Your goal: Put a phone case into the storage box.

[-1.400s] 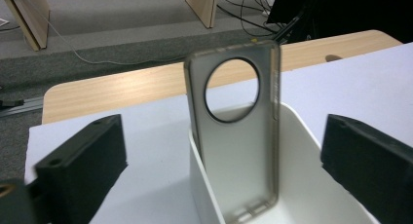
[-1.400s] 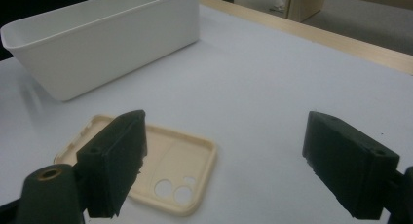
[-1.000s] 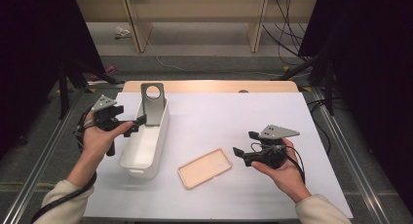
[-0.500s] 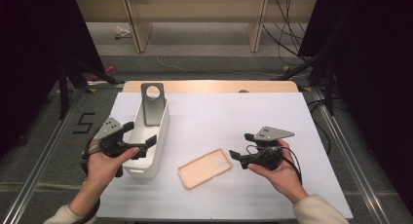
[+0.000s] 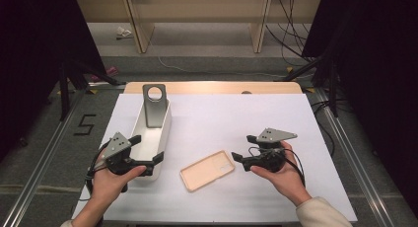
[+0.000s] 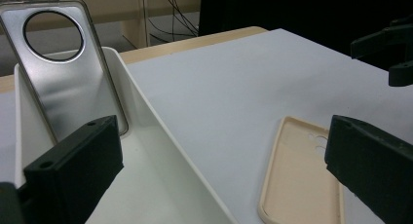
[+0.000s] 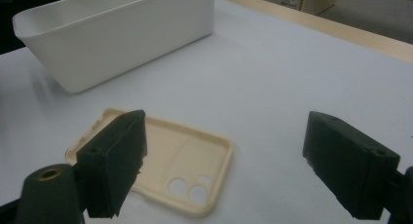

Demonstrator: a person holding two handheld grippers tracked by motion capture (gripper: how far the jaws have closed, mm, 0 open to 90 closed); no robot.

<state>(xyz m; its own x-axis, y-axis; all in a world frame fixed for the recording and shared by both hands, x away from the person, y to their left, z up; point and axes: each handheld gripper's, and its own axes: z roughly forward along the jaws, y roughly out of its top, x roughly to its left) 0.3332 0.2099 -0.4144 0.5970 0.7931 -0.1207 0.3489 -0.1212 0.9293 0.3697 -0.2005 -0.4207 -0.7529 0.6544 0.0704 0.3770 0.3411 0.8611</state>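
1. A cream phone case (image 5: 207,170) lies flat on the white table cover (image 5: 236,123), open side up, near the front edge and roughly between the two hands. In the right gripper view (image 7: 168,163) its camera holes sit at the corner nearest that gripper.

2. The right gripper (image 5: 238,159) is held low just to the right of the case, pointing at its short end. Its jaws stand wide apart with nothing between them. In its own view (image 7: 221,170) one jaw hangs over the near edge of the case; I cannot tell if it touches.

3. The person's right hand (image 5: 281,173) grips it from below, a light sleeve showing at the wrist.

4. To the left of the case stands a long white tub (image 5: 166,126), set lengthwise away from the person. The case lies just beside its near end, apart from it.

5. The left gripper (image 5: 147,149) sits over the near end of the tub, jaws spread wide and empty. In its own view (image 6: 221,170) one jaw is above the tub's inside and the other is out over the cream case, with the tub's wall running between them.

6. The left hand (image 5: 114,180) holds that gripper from beneath.

7. At the far end of the tub a silver phone case (image 5: 155,104) leans upright against the end wall, with a large round hole near its top (image 6: 65,68).
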